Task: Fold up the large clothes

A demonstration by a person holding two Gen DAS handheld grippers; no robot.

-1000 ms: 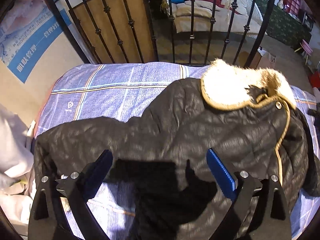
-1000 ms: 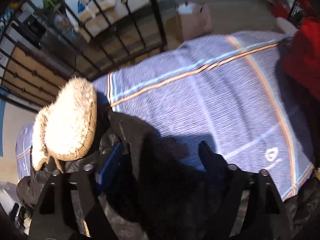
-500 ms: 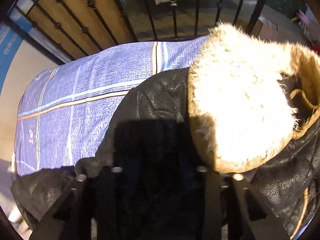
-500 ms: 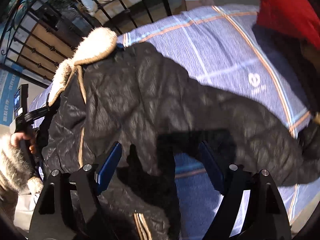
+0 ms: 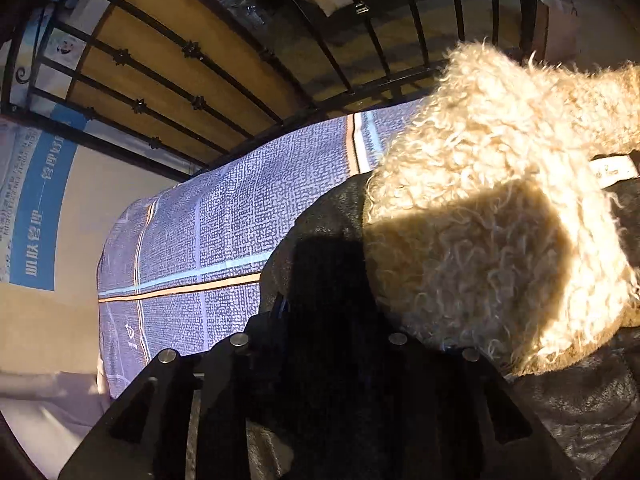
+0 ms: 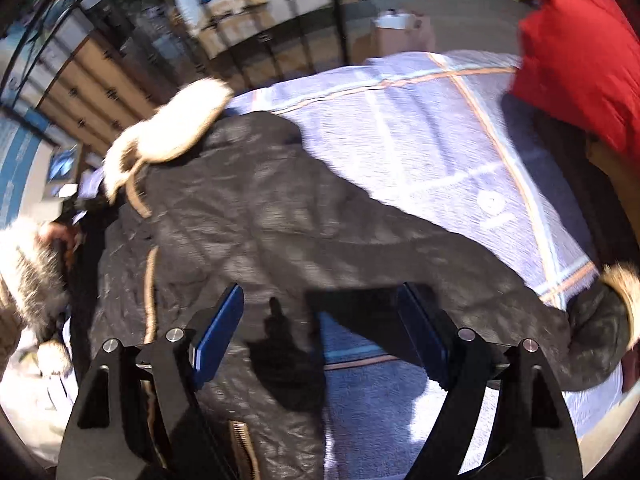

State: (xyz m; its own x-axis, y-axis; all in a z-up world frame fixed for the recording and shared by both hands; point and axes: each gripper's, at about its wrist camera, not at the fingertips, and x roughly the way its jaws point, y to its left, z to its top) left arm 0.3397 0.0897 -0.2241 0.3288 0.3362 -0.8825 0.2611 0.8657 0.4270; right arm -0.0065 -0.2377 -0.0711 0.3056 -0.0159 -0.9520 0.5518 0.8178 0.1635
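A black quilted jacket (image 6: 260, 216) with a cream fleece collar (image 6: 176, 132) lies spread on the blue plaid bed cover (image 6: 440, 140); one sleeve with a furry cuff (image 6: 624, 292) stretches to the right. My right gripper (image 6: 320, 332) is open and empty above the sleeve and the jacket's body. In the left wrist view my left gripper (image 5: 340, 320) sits at the jacket's shoulder (image 5: 320, 232) beside the collar (image 5: 500, 200); its fingers are lost in dark shadow against the black fabric, so I cannot tell if it grips.
A black iron bed rail (image 5: 360, 40) runs along the far edge of the bed. A red garment (image 6: 580, 60) lies at the right corner. The wall with a blue poster (image 5: 40, 208) is on the left.
My left gripper moved forward and down onto the jacket's shoulder by the collar. My right gripper pulled back and up from the jacket; the right sleeve now lies stretched out.
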